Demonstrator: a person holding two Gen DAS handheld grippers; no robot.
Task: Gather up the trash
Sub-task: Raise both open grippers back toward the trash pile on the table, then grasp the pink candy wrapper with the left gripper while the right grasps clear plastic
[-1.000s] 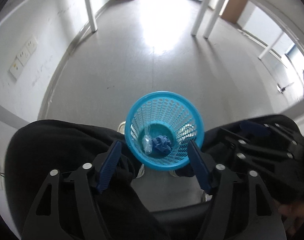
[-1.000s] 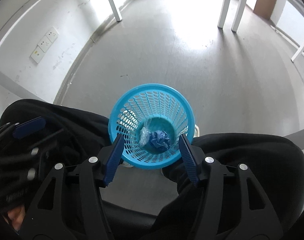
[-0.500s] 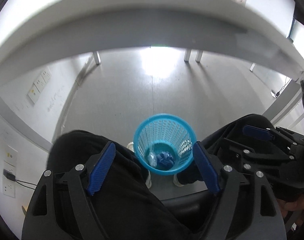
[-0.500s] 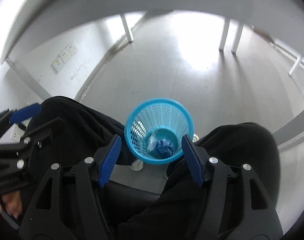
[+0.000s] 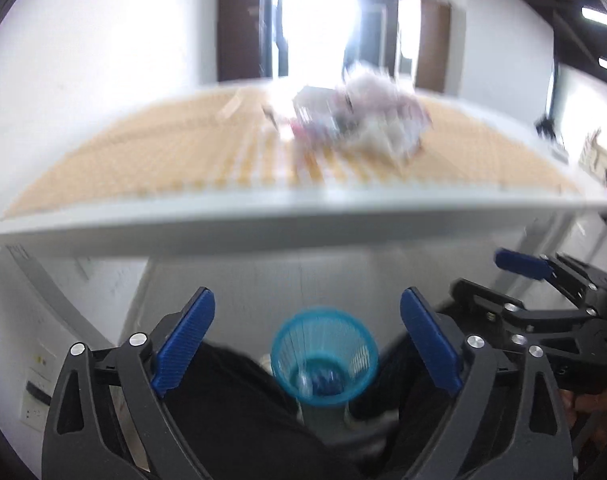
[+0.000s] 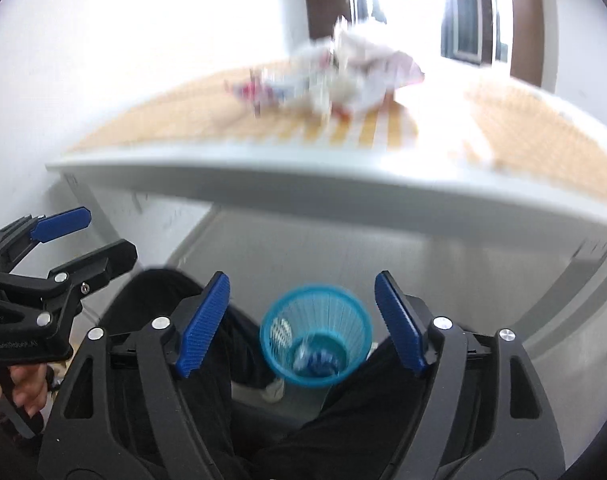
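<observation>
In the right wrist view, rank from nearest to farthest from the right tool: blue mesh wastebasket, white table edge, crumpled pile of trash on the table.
1. Blue mesh wastebasket, below, between the knees.
2. White table edge, above it.
3. Crumpled pile of trash, on the tabletop beyond.

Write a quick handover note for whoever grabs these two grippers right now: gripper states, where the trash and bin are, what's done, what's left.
Left gripper: open, nothing between the jaws, which have just been widening.
Right gripper: open, empty, also just widening.
Blue mesh wastebasket: on the floor between the person's legs, blue and clear crumpled trash already inside.
Left to do: blurred pile of wrappers on the table still to collect.
</observation>
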